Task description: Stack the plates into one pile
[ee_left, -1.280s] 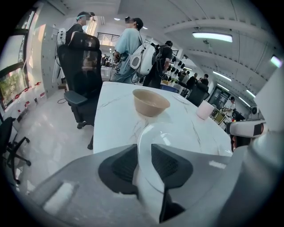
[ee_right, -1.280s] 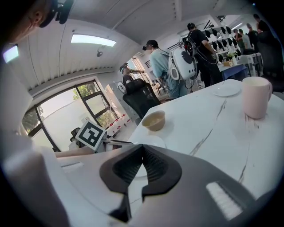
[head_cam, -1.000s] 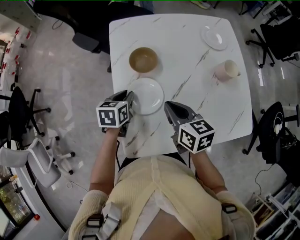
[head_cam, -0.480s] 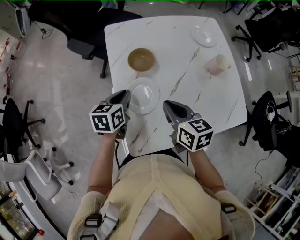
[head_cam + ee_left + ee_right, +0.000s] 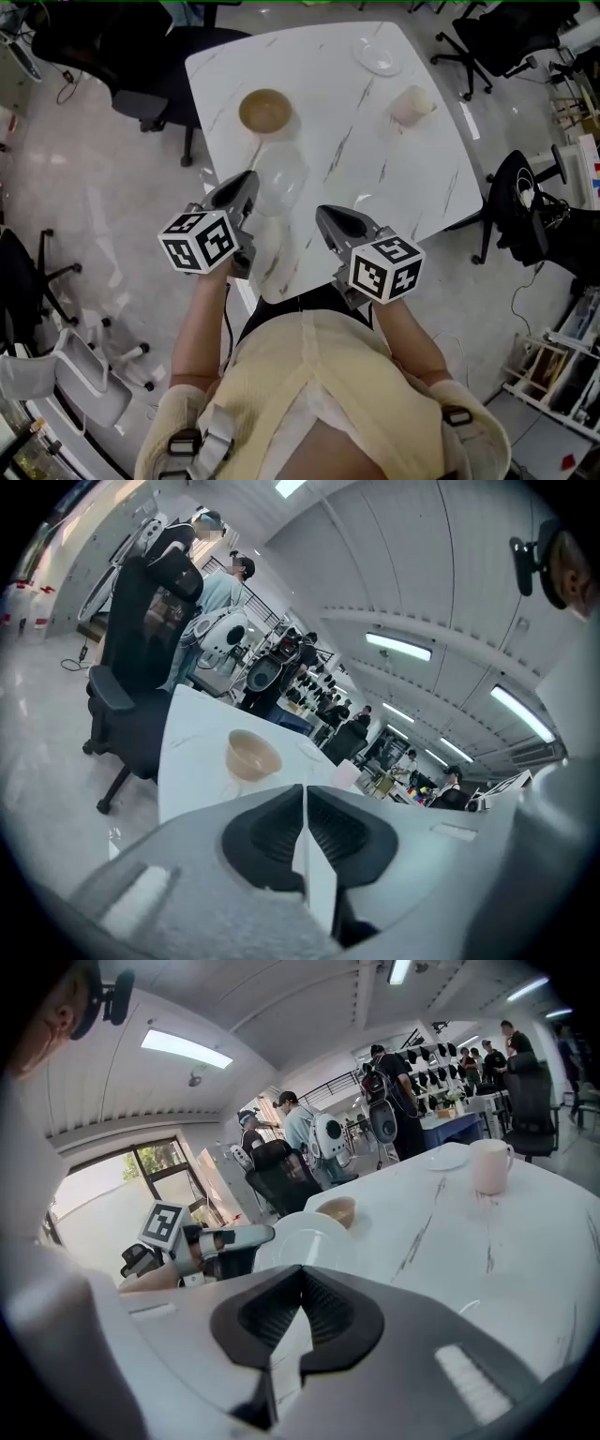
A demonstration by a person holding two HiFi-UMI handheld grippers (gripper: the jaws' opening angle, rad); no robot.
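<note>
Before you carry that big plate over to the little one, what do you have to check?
1. Does the left gripper hold the big plate? Ok: its jaws have just been closing, with the rim between them.
2. Is the big plate lifted clear of the table? Ok, it seems.
3. Is the little plate bare on top? Ok.
4. Is the way between the bowl and the cup open? Ok, there is a gap.
5. Is the right gripper free? Ok: shut and empty.
</note>
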